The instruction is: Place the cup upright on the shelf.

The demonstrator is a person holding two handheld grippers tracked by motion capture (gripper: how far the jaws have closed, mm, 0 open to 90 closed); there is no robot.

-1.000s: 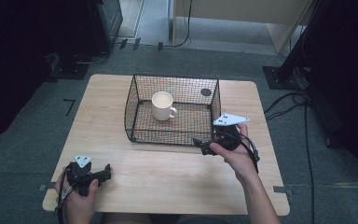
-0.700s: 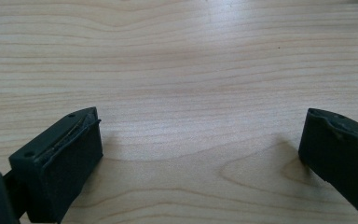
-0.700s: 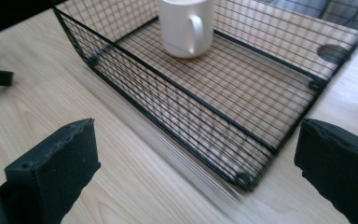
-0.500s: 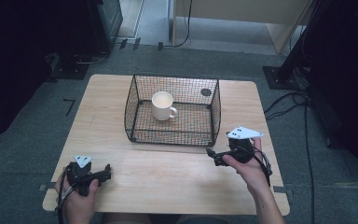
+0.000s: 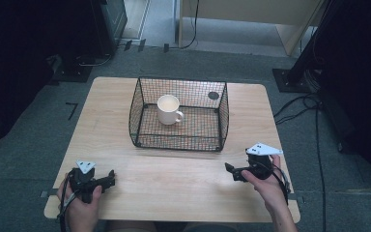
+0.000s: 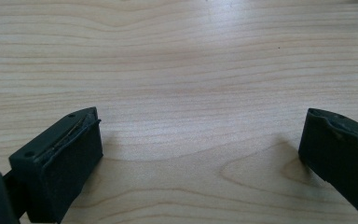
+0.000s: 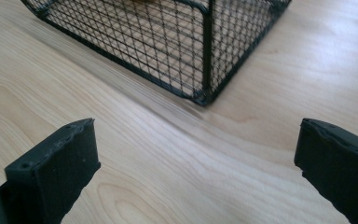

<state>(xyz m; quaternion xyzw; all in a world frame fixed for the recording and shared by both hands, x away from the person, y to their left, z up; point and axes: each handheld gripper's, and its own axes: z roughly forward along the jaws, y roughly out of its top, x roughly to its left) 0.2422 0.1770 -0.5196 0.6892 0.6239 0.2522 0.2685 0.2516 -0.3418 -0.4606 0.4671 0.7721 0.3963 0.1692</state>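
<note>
On the table [image 5: 174, 179], both grippers, left [image 6: 200, 154] and right [image 7: 196, 158], jaws wide apart, near a wire basket [image 5: 147, 140] with a mug [image 5: 169, 109]

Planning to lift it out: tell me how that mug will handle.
The mug looks like stiff glazed ceramic, so probably slippery and breakable. It stands upright on the basket floor, likely stable. Its side handle may make a rim grip tilt.

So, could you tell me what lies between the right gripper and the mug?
In the high view, bare tabletop, then the wire basket's mesh wall, separate right gripper from mug.
</note>
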